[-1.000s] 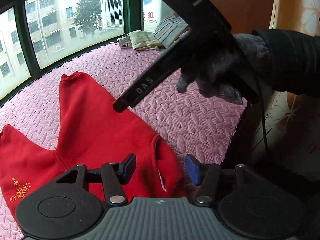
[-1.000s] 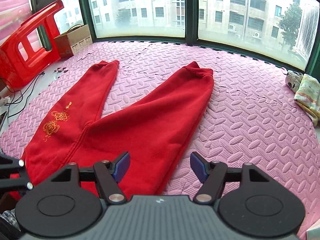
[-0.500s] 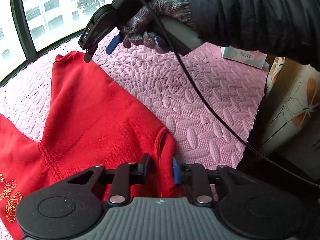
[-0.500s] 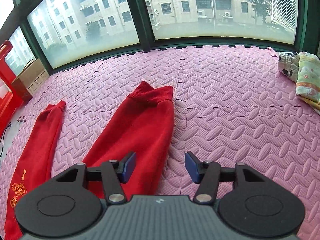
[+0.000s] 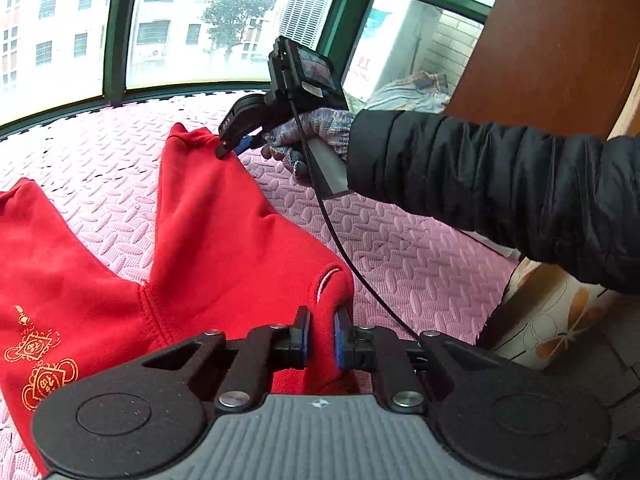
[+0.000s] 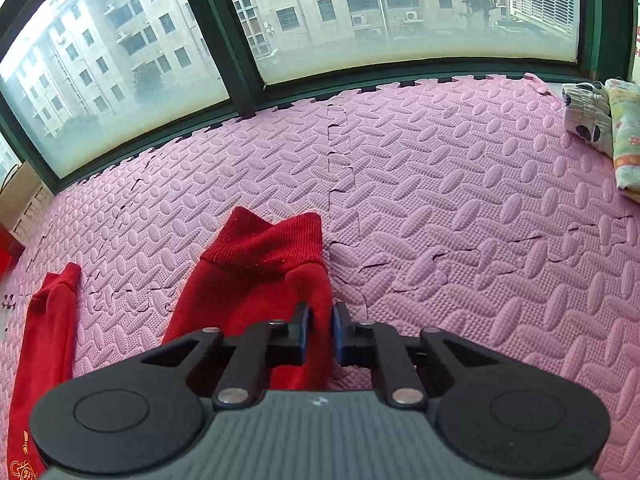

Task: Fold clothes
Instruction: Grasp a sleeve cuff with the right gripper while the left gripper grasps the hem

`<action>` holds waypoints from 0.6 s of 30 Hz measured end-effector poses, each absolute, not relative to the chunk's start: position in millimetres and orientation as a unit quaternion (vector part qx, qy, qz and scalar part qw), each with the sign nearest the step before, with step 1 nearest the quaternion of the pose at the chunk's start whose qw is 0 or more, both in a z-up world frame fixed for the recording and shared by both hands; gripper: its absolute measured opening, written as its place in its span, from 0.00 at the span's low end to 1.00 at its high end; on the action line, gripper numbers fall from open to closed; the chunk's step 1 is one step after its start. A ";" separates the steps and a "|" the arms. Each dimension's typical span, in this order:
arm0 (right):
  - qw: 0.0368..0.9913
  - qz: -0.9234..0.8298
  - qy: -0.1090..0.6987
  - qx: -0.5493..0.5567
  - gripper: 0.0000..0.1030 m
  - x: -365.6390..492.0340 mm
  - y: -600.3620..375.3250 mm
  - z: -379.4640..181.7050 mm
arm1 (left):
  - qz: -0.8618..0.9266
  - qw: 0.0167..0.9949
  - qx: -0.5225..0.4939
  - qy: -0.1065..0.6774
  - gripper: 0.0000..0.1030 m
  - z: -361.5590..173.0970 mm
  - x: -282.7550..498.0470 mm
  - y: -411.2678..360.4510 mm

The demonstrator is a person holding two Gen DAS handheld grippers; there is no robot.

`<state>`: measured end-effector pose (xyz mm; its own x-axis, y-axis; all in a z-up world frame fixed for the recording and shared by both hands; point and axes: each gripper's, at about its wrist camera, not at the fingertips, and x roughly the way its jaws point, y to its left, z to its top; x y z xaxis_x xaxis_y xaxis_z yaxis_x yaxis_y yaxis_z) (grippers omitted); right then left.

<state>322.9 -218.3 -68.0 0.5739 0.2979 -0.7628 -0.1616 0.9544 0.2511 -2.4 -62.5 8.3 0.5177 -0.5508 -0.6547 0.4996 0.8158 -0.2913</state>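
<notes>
We had the left claw (image 5: pixel 320 334) clamped on the red trousers' (image 5: pixel 224 240) waistband. Our right claw (image 6: pixel 320 330) pinched one leg's edge near its cuff (image 6: pixel 266 242).

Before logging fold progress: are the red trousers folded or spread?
Spread: the red trousers lie flat on the pink mat, legs apart in a V, neither laid over the other.

red knit trousers (image 5: pixel 224 236): plain red; ribbed cuff; gold embroidered emblem on one leg
pink foam floor mat (image 6: pixel 460 216): pink, embossed oval and herringbone relief, jigsaw seams
gripper pads (image 6: pixel 337 328): blue, on black fingers; body grey, ribbed
knitted work glove (image 5: pixel 308 136): mottled grey-blue
puffer jacket sleeve (image 5: pixel 500 188): black
window frame (image 6: pixel 224 40): dark green
</notes>
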 end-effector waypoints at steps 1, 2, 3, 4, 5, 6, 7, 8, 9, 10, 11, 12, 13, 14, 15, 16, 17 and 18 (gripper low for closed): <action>0.886 0.126 0.439 0.078 0.08 322.5 -217.1 -65.3 | -0.297 0.873 -0.043 0.384 0.12 9.3 -4.2 -57.4; 0.888 0.125 0.435 0.080 0.08 321.8 -214.8 -59.7 | -0.291 0.876 -0.054 0.382 0.11 10.2 -6.5 -51.3; 0.890 0.124 0.430 0.082 0.08 321.2 -212.5 -54.0 | -0.286 0.877 -0.066 0.380 0.11 11.2 -8.7 -44.7; 0.893 0.128 0.425 0.080 0.08 321.0 -208.1 -46.9 | -0.280 0.878 -0.079 0.379 0.11 12.2 -11.3 -37.8; 0.895 0.132 0.419 0.078 0.07 320.7 -203.6 -39.7 | -0.274 0.880 -0.092 0.377 0.10 13.1 -14.3 -30.6; 0.898 0.136 0.412 0.076 0.07 320.4 -197.0 -31.4 | -0.268 0.882 -0.103 0.375 0.09 14.0 -18.2 -23.9; 0.900 0.140 0.406 0.074 0.07 320.1 -190.4 -23.2 | -0.263 0.883 -0.112 0.371 0.09 15.0 -22.8 -17.4; 0.902 0.146 0.401 0.072 0.07 319.6 -180.9 -16.8 | -0.257 0.885 -0.122 0.368 0.08 16.0 -27.4 -11.0; 0.903 0.151 0.396 0.070 0.07 319.0 -171.5 -10.3 | -0.251 0.887 -0.130 0.365 0.08 16.6 -32.0 -5.4; 0.905 0.156 0.391 0.068 0.07 318.5 -162.0 -3.9 | -0.245 0.889 -0.136 0.362 0.08 17.0 -36.7 -0.5; 0.906 0.161 0.385 0.065 0.07 317.9 -152.5 2.6 | -0.239 0.891 -0.142 0.359 0.08 17.4 -41.4 4.5; 0.907 0.167 0.381 0.065 0.07 316.5 -141.4 7.1 | -0.232 0.893 -0.148 0.356 0.08 17.7 -46.2 9.5; 0.908 0.173 0.376 0.064 0.07 315.0 -130.3 11.6 | -0.226 0.894 -0.154 0.354 0.08 18.2 -51.3 14.6; 0.909 0.178 0.371 0.062 0.07 313.1 -118.3 14.2 | -0.221 0.896 -0.161 0.351 0.08 18.6 -56.5 19.3; 0.910 0.183 0.367 0.060 0.07 311.3 -106.4 16.7 | -0.216 0.897 -0.166 0.349 0.08 18.5 -60.8 23.6; 0.910 0.188 0.365 0.055 0.07 309.3 -93.5 17.6 | -0.211 0.897 -0.171 0.347 0.08 18.2 -64.8 27.8; 0.910 0.193 0.363 0.050 0.07 307.5 -80.3 17.9 | -0.207 0.898 -0.176 0.346 0.08 17.8 -68.5 32.5; 0.910 0.199 0.362 0.044 0.07 305.6 -66.8 17.5 | -0.202 0.899 -0.180 0.344 0.08 17.3 -71.9 37.4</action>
<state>305.6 -66.8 17.5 0.6587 0.3929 -0.6416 -0.3298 0.9173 0.2232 -71.9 37.4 17.3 0.6810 -0.4874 -0.5465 0.2395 0.8535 -0.4627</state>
